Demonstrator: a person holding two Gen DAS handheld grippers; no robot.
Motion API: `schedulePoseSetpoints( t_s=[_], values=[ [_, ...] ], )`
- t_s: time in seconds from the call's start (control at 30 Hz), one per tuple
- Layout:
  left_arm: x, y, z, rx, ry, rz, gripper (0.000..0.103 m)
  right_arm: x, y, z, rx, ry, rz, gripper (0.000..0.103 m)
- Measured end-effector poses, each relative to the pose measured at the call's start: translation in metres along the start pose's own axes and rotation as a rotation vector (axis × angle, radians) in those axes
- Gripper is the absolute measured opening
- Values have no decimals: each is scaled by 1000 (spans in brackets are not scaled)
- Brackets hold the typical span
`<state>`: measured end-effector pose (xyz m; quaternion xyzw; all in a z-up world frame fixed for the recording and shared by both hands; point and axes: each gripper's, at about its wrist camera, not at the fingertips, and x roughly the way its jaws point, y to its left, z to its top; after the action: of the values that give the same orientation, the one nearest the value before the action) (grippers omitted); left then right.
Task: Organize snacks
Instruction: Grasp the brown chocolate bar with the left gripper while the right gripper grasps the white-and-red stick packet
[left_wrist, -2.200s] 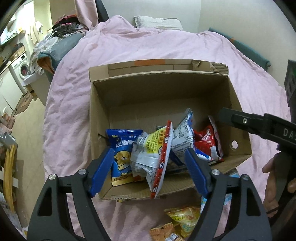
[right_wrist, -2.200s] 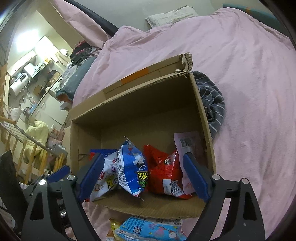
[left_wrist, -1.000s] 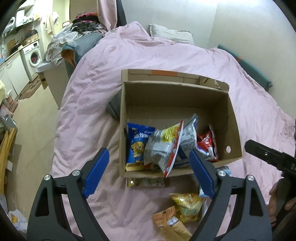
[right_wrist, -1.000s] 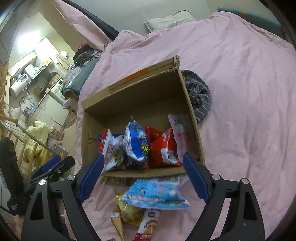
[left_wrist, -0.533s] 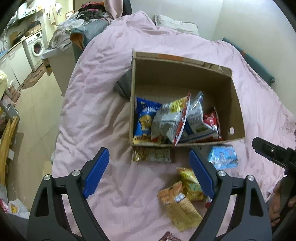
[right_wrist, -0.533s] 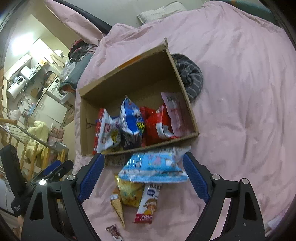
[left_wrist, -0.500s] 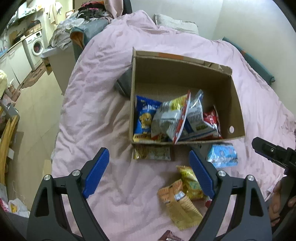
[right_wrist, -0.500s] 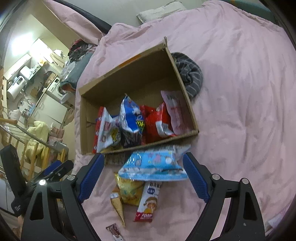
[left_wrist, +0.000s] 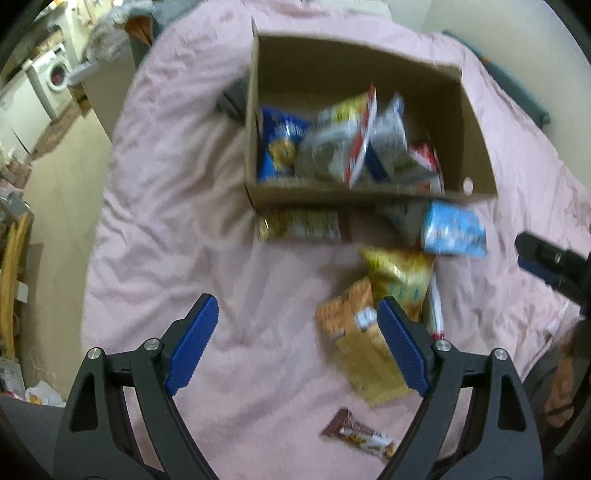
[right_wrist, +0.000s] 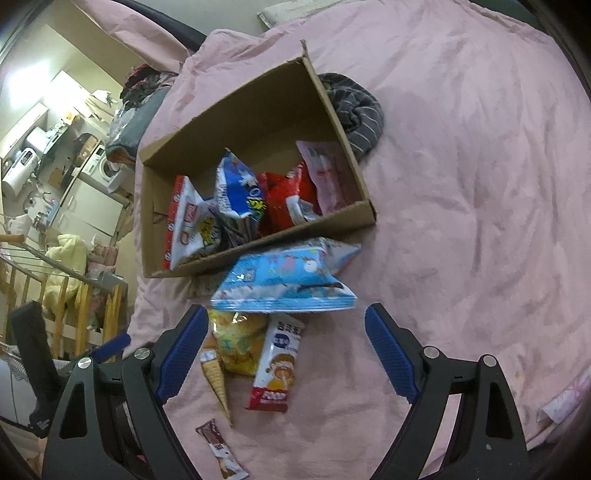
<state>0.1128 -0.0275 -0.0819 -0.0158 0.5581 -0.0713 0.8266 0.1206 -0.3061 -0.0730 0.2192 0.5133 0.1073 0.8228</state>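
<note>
A cardboard box (right_wrist: 354, 162) on the pink bed holds several snack bags; it also shows in the blurred left wrist view (left_wrist: 476, 147). Loose snacks lie in front of it: a light blue bag (right_wrist: 284, 284), a yellow bag (right_wrist: 240, 343), a red-and-white packet (right_wrist: 277, 365), a cone-shaped snack (right_wrist: 216, 380) and a brown bar (right_wrist: 219, 450). My left gripper (left_wrist: 297, 343) is open and empty above the bed, with an orange bag (left_wrist: 362, 347) by its right finger. My right gripper (right_wrist: 286, 350) is open and empty, above the loose snacks.
A gold packet (left_wrist: 299, 225) lies against the box front. A striped grey cloth (right_wrist: 356, 110) lies behind the box. The bed's left edge drops to a floor with cabinets and a washing machine (left_wrist: 55, 77). A wooden rack (right_wrist: 74, 306) stands left of the bed.
Both grippers have pulled back from the box and stayed open, so more loose snacks show in front of it. The left wrist view is now blurred by motion.
</note>
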Motion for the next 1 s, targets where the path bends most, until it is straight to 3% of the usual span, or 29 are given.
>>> schedulePoseSetpoints(
  t_s=[0.37, 0.53, 0.63, 0.73, 0.87, 1.0],
  values=[
    [44, -13, -52, -11, 353, -139, 85, 0, -24, -7, 43, 30, -28, 89],
    [34, -10, -77, -155, 413, -185, 85, 3, -23, -6, 41, 36, -30, 89],
    [39, -18, -85, -196, 434, -185, 69, 4, -21, -5, 39, 38, -30, 89],
    [52, -31, -89, -167, 449, -123, 58, 4, -19, -5, 40, 36, -22, 89],
    [51, -38, -91, -96, 420, -78, 21, 16, -20, -10, 34, 99, -28, 89],
    [44, -30, -87, -68, 418, -79, 14, 46, -24, -19, 81, 243, 36, 84]
  ],
)
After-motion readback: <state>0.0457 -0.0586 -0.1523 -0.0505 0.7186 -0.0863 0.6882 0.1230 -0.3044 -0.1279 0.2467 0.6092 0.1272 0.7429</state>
